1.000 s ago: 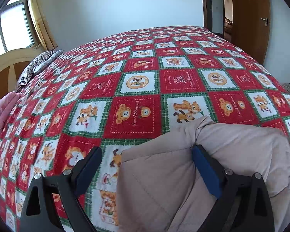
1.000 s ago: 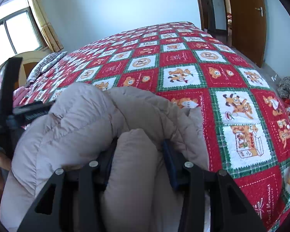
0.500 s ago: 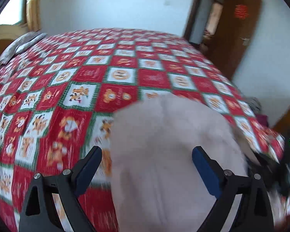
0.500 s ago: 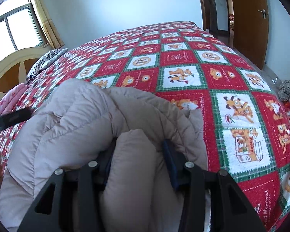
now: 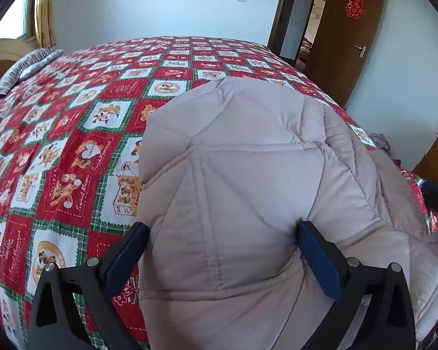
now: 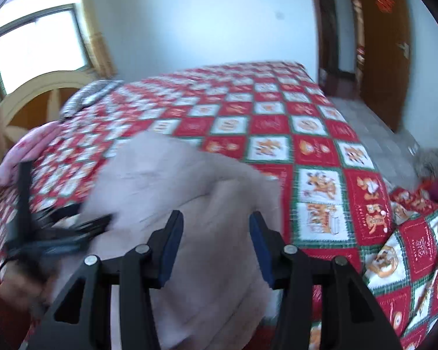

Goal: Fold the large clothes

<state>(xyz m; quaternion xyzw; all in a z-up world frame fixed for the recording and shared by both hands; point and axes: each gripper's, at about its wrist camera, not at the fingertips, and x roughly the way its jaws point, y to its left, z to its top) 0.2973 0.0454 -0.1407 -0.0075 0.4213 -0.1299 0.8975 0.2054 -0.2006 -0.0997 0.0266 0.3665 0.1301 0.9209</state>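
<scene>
The right wrist view is smeared by motion blur: the quilted coat (image 6: 189,192) shows no clear edge, and the left claw (image 6: 52,233) is a dark streak. The coat runs past the lower frame edge in both views, hiding the bedspread (image 5: 73,145) beneath.

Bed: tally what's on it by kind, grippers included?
Beige padded jacket: 1
Patchwork quilt: 1
Striped pillow: 1
Pink cloth, at the bed's edge: 1
Hand-held gripper: 2, left hand-held gripper, right hand-held gripper
Total: 6

jacket (image 5: 248,175) on bed (image 5: 73,145) | door (image 5: 344,38) behind
</scene>
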